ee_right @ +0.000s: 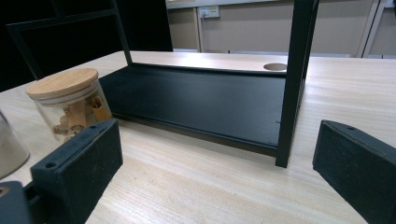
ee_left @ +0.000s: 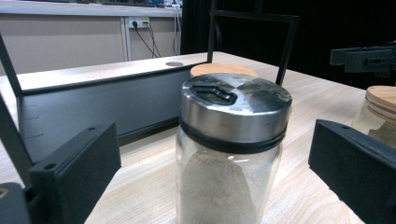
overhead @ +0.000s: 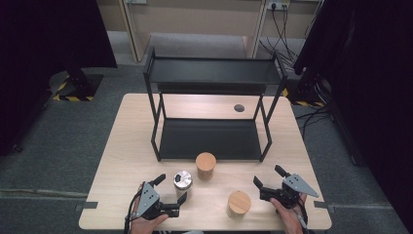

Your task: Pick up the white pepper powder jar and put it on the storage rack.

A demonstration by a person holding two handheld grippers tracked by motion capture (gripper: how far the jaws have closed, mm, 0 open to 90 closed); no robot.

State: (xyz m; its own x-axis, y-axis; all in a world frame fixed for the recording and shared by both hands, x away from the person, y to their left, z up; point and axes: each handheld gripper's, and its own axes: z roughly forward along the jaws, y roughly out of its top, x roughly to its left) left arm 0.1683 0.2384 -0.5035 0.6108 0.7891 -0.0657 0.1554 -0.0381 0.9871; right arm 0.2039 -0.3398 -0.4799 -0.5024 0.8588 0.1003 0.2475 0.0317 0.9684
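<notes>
Glass and steel made up the shaker jar (ee_left: 231,154), which stood on the counter (overhead: 122,161) between the wide-open jaws of the left hand-held gripper (overhead: 171,189), in front of the black shelf (overhead: 209,139). It was about half full of a pale powder, so probably moderately heavy; the glass wall was stiff, smooth and breakable. The best hold seemed the clear body just under the metal lid (ee_left: 236,100). The right hand-held gripper (overhead: 269,181) was open too, holding nothing, near a wooden-lidded jar (overhead: 238,204).
</notes>
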